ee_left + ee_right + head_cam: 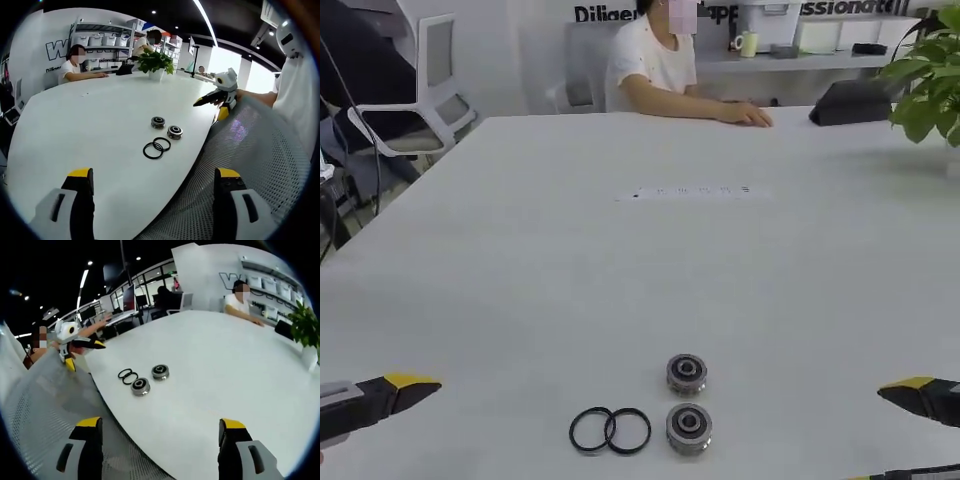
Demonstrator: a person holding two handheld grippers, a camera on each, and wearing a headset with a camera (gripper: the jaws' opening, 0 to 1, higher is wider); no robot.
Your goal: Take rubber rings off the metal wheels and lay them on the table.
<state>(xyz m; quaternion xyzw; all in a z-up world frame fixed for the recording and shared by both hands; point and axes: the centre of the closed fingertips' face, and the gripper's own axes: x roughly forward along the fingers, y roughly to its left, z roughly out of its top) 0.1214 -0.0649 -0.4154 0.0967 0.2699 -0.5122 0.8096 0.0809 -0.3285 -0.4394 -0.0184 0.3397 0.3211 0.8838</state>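
Two metal wheels stand near the table's front edge, one (pixel 687 373) just behind the other (pixel 689 428). To their left two black rubber rings (pixel 591 430) (pixel 628 431) lie flat on the table, overlapping each other. My left gripper (pixel 382 396) is at the left edge of the head view and my right gripper (pixel 900 428) at the right edge, both well away from the wheels. In the left gripper view my left gripper (pixel 154 174) is open and holds nothing. In the right gripper view my right gripper (pixel 160 422) is also open and holds nothing.
The white table (pixel 620 270) stretches far back. A person (pixel 655 65) sits at its far side with an arm on the top. A potted plant (pixel 930 80) and a dark object (pixel 850 103) stand at the back right. An office chair (pixel 420 90) is at the back left.
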